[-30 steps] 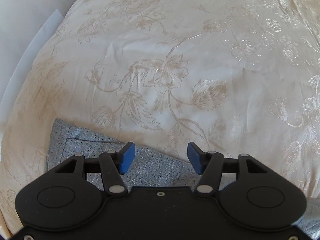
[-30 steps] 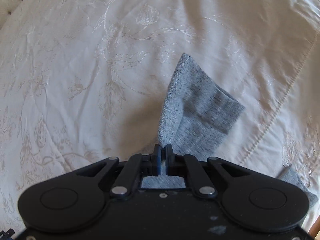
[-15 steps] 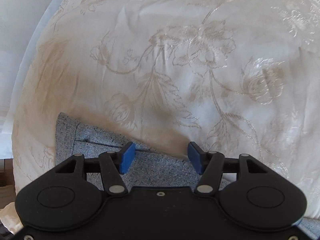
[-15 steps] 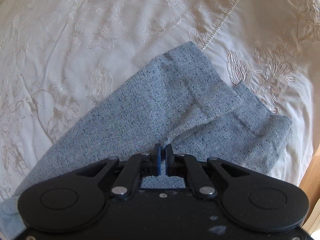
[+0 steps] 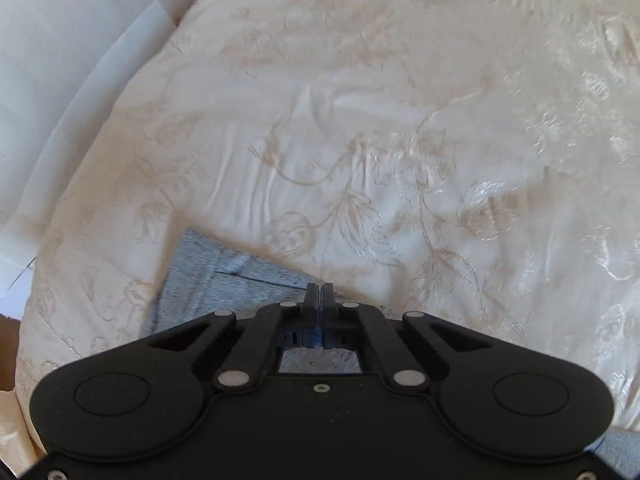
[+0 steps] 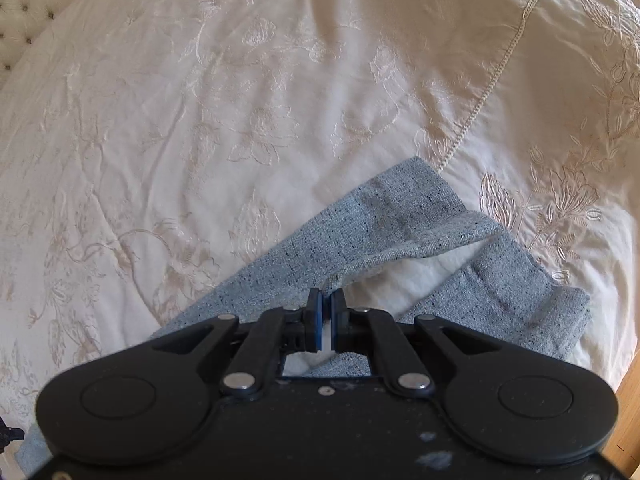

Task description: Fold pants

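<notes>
Left wrist view: the left claw [image 5: 320, 294], wide open a moment ago, has snapped tight on the edge of the gray pants [image 5: 224, 280], so both ends look ready to lift and fold. The right claw [image 6: 326, 300] pinches the pants' hem [image 6: 400, 220], and the cloth lies on the cream bedspread [image 5: 400, 120] under both claws.

Cream floral-embroidered bedspread [image 5: 400, 120], tufted headboard [image 6: 24, 8] top-left, white wall [image 5: 60, 20], bright daylight.
</notes>
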Available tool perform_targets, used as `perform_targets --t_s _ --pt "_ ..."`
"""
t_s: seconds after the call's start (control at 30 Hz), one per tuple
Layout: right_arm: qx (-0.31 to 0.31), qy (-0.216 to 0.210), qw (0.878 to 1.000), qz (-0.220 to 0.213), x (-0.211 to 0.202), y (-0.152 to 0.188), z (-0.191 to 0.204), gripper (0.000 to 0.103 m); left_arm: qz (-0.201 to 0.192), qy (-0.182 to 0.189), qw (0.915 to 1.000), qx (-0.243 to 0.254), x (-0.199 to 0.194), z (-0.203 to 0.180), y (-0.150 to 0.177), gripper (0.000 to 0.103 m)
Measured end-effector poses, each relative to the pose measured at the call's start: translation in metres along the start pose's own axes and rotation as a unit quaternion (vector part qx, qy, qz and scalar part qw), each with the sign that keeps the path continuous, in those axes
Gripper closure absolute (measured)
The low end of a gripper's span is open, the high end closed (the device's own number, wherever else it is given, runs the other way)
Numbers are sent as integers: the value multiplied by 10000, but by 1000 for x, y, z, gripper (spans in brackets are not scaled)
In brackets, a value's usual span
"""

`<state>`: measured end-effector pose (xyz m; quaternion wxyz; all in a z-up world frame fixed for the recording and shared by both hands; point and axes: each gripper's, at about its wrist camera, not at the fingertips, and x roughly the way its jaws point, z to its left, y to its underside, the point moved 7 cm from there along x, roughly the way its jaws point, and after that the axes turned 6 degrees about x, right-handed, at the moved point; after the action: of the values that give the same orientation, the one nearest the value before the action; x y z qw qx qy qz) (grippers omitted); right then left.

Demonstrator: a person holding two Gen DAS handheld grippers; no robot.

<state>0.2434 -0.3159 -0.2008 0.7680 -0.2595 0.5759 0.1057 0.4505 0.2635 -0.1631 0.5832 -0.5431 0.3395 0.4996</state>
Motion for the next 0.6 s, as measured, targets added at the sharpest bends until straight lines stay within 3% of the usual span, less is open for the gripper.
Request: perform_targets --t_s 0.07,0.17,0.23,0.33,0.47,0.53,0.6 --pt "-39 -167 9998 -44 -14 -2 0 99 -152 208 9996 -69 -24 14 12 103" --pt "-87 -401 9992 -17 -29 3 -6 99 109 658 9977 -125 -24 20 26 100" --pt "-140 -441 9989 -4 -33 10 -9 99 210 859 9956 -306 -18 20 32 89" --pt "-162 -293 9993 -144 -41 15 -15 99 283 911 9945 -430 -10 16 32 87" --pt "-80 -100 9998 -176 -52 28 -37 99 334 880 9955 -63 -4 -10 24 79" --pt "-49 63 9999 -62 -50 41 -55 99 408 802 9959 129 4 -24 21 65" --pt "21 210 9998 54 -43 54 -73 99 510 632 9964 261 13 -36 18 65"
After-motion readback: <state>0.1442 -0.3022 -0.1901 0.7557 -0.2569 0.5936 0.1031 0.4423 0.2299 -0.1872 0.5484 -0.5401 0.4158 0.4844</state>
